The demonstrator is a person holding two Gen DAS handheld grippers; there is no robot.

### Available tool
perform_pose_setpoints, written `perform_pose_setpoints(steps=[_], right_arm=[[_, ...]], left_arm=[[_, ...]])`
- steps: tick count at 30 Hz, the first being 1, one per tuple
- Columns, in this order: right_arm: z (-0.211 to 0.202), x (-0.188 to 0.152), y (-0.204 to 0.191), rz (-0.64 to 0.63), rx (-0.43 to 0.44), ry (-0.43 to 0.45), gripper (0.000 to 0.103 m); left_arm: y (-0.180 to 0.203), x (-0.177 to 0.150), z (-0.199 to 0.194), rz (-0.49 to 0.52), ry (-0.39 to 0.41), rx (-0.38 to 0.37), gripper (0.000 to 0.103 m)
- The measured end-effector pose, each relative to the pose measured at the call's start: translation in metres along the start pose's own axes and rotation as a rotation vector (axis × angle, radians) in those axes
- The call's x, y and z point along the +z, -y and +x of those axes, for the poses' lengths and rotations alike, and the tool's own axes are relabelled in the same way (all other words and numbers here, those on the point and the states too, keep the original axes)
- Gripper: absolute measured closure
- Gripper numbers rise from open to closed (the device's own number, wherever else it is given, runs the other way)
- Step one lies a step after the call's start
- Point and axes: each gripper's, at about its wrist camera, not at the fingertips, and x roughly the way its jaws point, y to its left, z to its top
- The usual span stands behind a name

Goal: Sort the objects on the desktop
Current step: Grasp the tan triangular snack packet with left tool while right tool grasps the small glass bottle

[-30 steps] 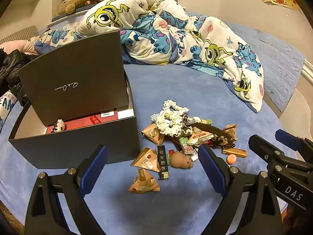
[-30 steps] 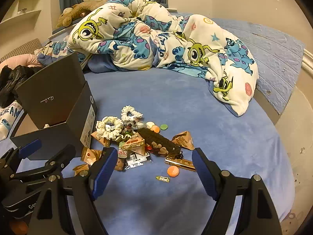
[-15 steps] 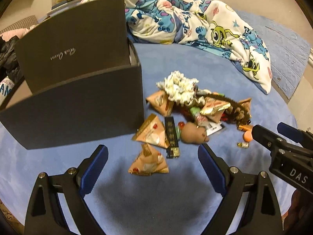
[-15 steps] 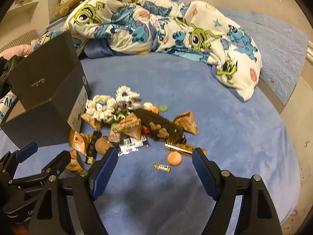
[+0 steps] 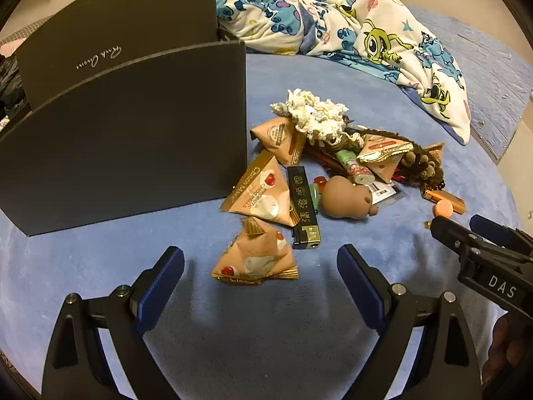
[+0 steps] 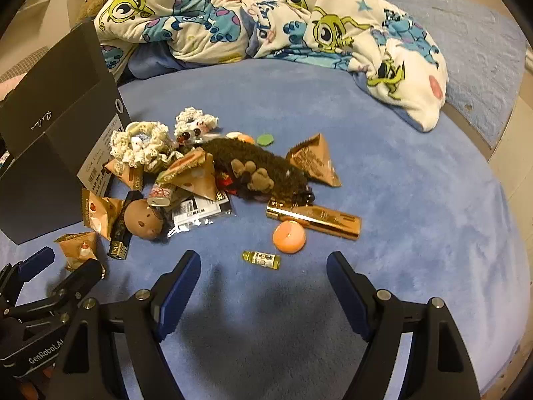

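A pile of small objects lies on a blue bed beside an open black box (image 5: 126,126). My left gripper (image 5: 260,273) is open, its fingers either side of a triangular snack packet (image 5: 256,260) at the pile's near edge. Behind it lie a second packet (image 5: 263,190), a black lighter (image 5: 303,206) and a brown toy head (image 5: 346,196). My right gripper (image 6: 263,276) is open, just short of a tiny yellow bottle (image 6: 261,259), with an orange disc (image 6: 289,236) and a gold bar (image 6: 313,217) beyond. White crocheted scrunchies (image 6: 143,143) lie at the back.
A cartoon-print quilt (image 6: 266,23) is heaped behind the pile. The box's raised lid (image 5: 113,43) stands at the left. The right gripper's body shows in the left wrist view (image 5: 483,253). The bed edge (image 6: 499,140) runs along the right.
Both grippers have moved down and forward towards the pile. The left one now frames the nearest snack packet; the right one has closed in on the tiny bottle. Both stayed open.
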Motion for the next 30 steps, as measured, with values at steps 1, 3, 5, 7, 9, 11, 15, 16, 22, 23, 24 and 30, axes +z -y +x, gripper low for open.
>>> perform_pose_setpoints(steps=[1,3,5,7,9,11,15,16,22,23,24,30], right_arm=[[0.001,0.000,0.000,0.000,-0.005,0.000,0.023],[0.003,0.000,0.001,0.005,-0.002,0.001,0.023],[0.006,0.001,0.002,0.012,-0.001,0.006,0.023],[0.009,0.002,0.003,0.015,0.003,0.006,0.023],[0.012,0.002,0.004,0.021,0.004,0.017,0.023],[0.017,0.000,0.005,0.025,0.004,0.021,0.023],[0.028,-0.002,0.008,0.040,-0.009,0.009,0.023],[0.029,-0.003,0.009,0.039,-0.014,0.016,0.024],[0.031,-0.001,0.009,0.038,-0.044,0.033,0.054],[0.031,-0.001,0.009,0.041,-0.043,0.034,0.059],[0.031,-0.001,0.009,0.040,-0.043,0.035,0.065],[0.028,0.000,0.007,0.030,-0.037,0.041,0.077]], left_arm=[[0.000,0.000,0.001,-0.001,-0.003,-0.004,0.009],[0.000,-0.001,0.003,0.002,-0.002,-0.007,0.009],[0.001,-0.002,0.006,0.006,-0.008,-0.009,0.009],[0.002,-0.004,0.009,0.007,-0.008,-0.020,0.009],[0.002,-0.005,0.011,0.006,-0.009,-0.047,0.011],[0.002,-0.007,0.013,0.008,-0.003,-0.051,0.016],[0.004,-0.010,0.017,0.032,-0.013,-0.032,0.027],[0.004,-0.011,0.018,0.038,-0.012,-0.025,0.031],[0.002,-0.013,0.019,0.054,-0.002,-0.010,0.045],[0.002,-0.013,0.018,0.054,0.000,-0.012,0.045],[0.001,-0.013,0.018,0.053,0.000,-0.014,0.046],[0.000,-0.011,0.014,0.042,0.002,-0.042,0.051]])
